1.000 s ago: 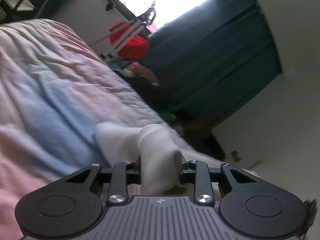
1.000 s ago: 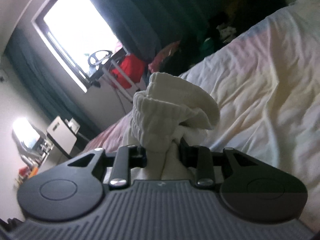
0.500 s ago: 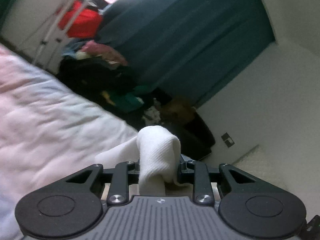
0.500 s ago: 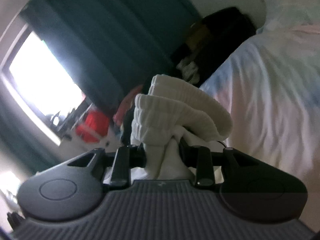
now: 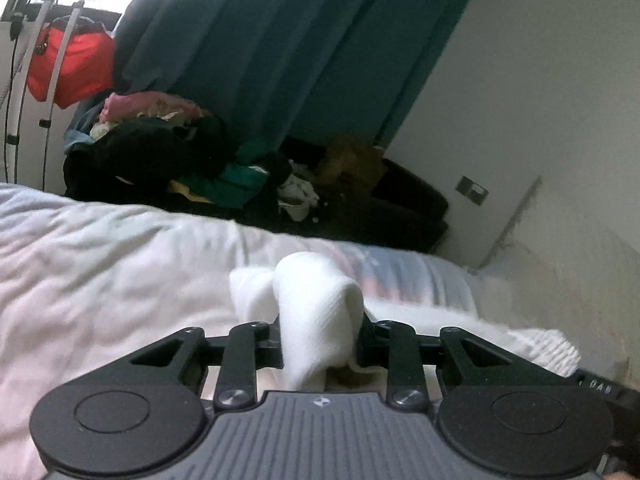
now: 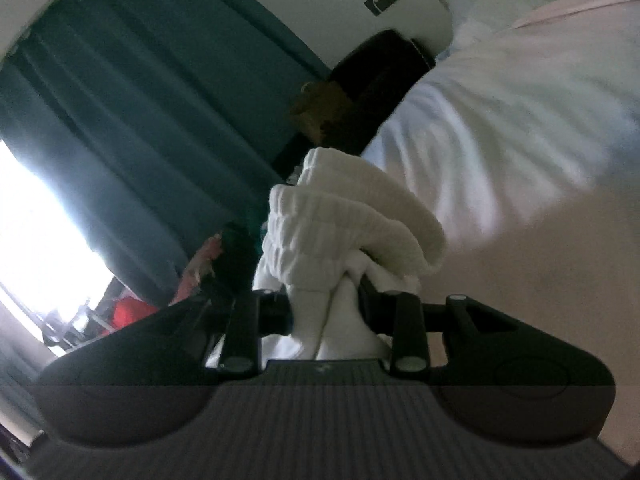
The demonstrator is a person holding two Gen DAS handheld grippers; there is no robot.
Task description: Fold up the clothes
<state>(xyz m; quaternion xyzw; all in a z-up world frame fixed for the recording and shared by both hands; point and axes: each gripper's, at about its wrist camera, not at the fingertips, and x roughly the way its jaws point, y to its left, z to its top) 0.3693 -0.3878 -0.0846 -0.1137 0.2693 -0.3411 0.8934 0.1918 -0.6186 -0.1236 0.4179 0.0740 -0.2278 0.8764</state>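
Left gripper: I had my left gripper [image 5: 320, 344] clamped on a fold of the white knitted fabric garment [image 5: 316, 312], which bulged up between the jaws.
Garment, left view: it hung over the pale pink and white rumpled bedspread [image 5: 112, 280]; its ribbed edge trailed to the right.
Far left: a red bag [image 5: 72, 68] hung on a white metal stand.
Far middle: I saw a heap of mixed dark and coloured clothes [image 5: 180, 160] below the long teal curtain [image 5: 280, 48].
Right gripper: my right gripper [image 6: 326, 304] pinched the garment's bunched ribbed end [image 6: 344, 232].
Right view: the bedspread [image 6: 520, 140] lay to the right; whether the garment touched it, I could not tell.
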